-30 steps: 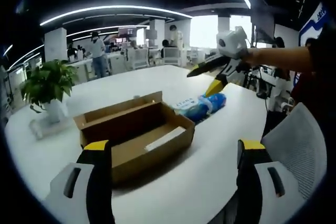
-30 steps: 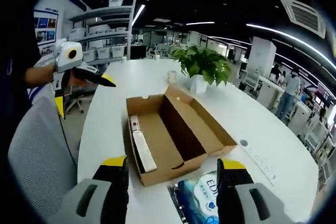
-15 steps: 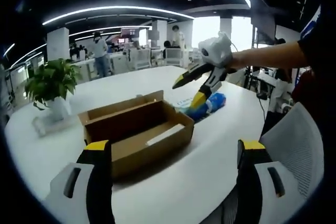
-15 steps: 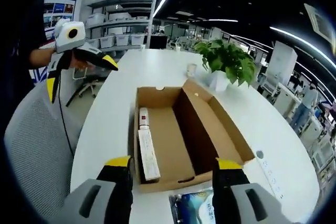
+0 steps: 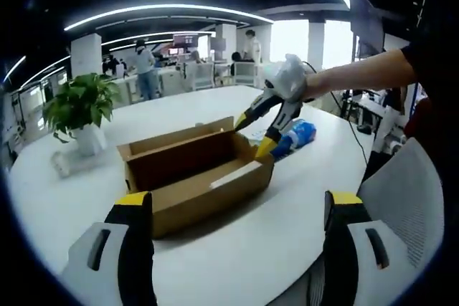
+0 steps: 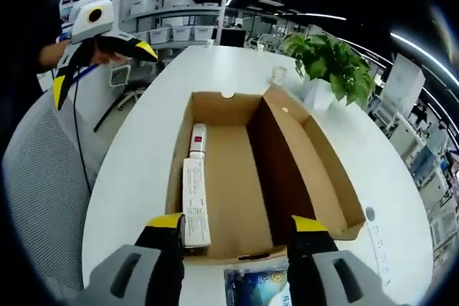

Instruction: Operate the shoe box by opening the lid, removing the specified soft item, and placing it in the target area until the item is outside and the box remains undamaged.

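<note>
An open brown shoe box (image 5: 193,177) lies on the white table, its lid flap (image 6: 315,170) folded out along one side. Inside, against one wall, rests a long white packet (image 6: 195,202) with a small red-and-white item beyond it. A blue soft pack (image 5: 295,135) lies on the table just outside the box's end, and its top edge (image 6: 254,288) shows low between my right jaws. My right gripper (image 6: 237,223) hovers open over that end of the box (image 6: 237,177), also seen as the right gripper (image 5: 252,136). My left gripper (image 5: 238,206) is open, back from the box, held up as the left gripper (image 6: 104,69).
A potted plant (image 5: 79,105) stands beyond the box, near a small cup (image 6: 278,74). A grey mesh chair (image 5: 409,198) sits at the table's edge. Round sockets (image 6: 369,214) are set in the tabletop beside the flap. People stand at desks far behind.
My right gripper has moved from above the blue pack to over the box's near end, jaws still apart. The left gripper has stayed roughly put.
</note>
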Available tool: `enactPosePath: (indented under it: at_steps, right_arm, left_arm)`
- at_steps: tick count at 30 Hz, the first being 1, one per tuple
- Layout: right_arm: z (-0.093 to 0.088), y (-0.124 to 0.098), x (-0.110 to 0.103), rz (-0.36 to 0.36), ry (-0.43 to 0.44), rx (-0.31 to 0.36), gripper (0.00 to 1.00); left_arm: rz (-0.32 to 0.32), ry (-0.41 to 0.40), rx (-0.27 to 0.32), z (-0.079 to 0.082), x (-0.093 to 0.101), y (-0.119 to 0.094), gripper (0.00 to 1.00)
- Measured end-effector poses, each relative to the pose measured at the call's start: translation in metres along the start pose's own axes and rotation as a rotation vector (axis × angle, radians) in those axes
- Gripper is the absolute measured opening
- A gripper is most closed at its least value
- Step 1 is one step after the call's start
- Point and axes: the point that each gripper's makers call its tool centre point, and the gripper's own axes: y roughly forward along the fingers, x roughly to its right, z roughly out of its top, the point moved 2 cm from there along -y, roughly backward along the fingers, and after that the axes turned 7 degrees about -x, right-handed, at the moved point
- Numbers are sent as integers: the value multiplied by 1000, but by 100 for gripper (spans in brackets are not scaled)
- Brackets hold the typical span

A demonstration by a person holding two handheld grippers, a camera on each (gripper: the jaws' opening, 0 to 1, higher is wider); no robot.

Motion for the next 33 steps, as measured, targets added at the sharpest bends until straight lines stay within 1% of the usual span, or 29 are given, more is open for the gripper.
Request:
enactPosePath:
  at_steps: [3,6,10,12,14,16,19,24,25,27,30,33]
  right_arm:
    - [1,6,-3,11,-29,-19,54]
    - [-3,14,-6,39,-63,-53,54]
    - [-2,18,-6,53,-53,-56,54]
    - [-5,21,-9,71,-62,-71,54]
    - [-7,23,-10,74,-75,-88,53]
    - [-6,23,-11,83,-65,-81,51]
    - [-6,23,-10,77,-78,-84,52]
    - [-7,19,-3,46,-102,-105,51]
    - [-7,18,-2,49,-98,-107,51]
    - [-4,16,-4,69,-61,-78,51]
    - [-6,15,-6,77,-89,-96,51]
    - [-10,16,-6,85,-99,-118,51]
  left_arm:
    - [11,-8,3,-1,-3,-1,99]
    - [19,-19,-10,-4,-5,0,99]
    - [17,-35,-9,-3,-5,-1,99]
    - [20,-34,-7,-3,-5,-1,99]
    - [24,-33,-9,-3,-5,-1,99]
    - [29,-37,-12,-5,-6,-2,99]
    - [34,-39,-16,-7,-8,-3,99]
    - [37,-41,-17,-7,-9,-4,99]
    - [38,-42,-15,-7,-9,-4,99]
    - [36,-43,-16,-7,-9,-4,99]
    - [36,-36,-18,-6,-10,-4,99]
    - [36,-31,-17,-5,-11,-5,99]
